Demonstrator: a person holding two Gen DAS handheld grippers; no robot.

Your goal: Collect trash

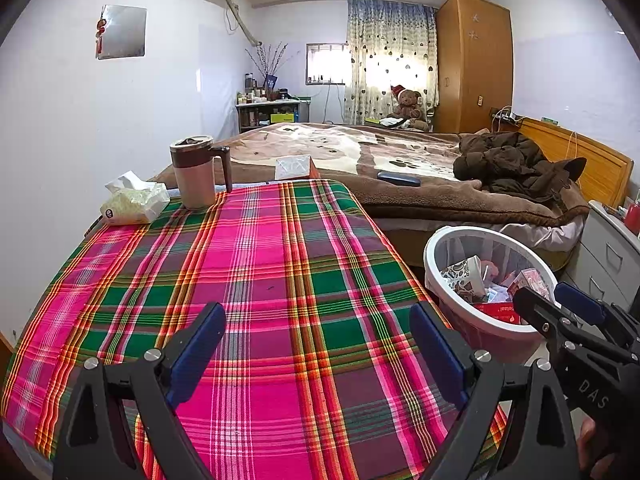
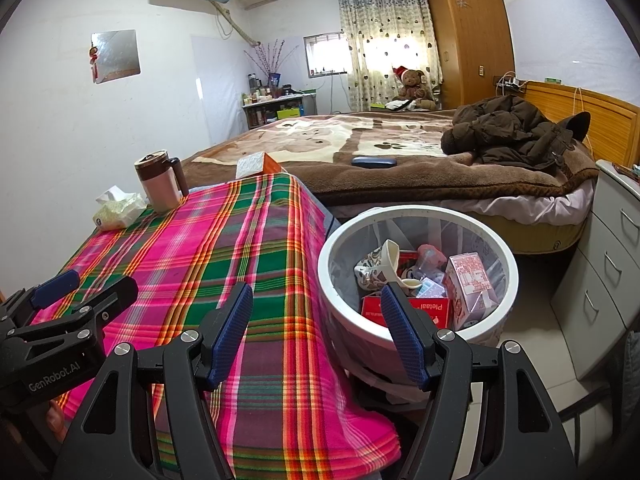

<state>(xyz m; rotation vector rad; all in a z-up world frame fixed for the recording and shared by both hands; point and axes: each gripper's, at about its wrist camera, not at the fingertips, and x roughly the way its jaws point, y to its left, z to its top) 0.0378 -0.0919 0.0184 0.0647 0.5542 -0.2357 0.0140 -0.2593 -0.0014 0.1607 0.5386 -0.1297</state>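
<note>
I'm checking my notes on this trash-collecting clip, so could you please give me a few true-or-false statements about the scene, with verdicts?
1. Both the left gripper and the right gripper are open and empty. True.
2. The trash bin is empty. False: it holds cartons and wrappers.
3. The mug stands upright on the plaid cloth. True.
4. The tissue pack lies in the bin. False: it lies on the cloth beside the mug.

"GenRobot.AI" was read on the left hand-held gripper (image 2: 76,294) body | "DAS" was seen on the right hand-held gripper (image 1: 560,300) body | "Pleteal", inverted, was made out on the red box (image 2: 424,307) in the bin (image 2: 332,280)
</note>
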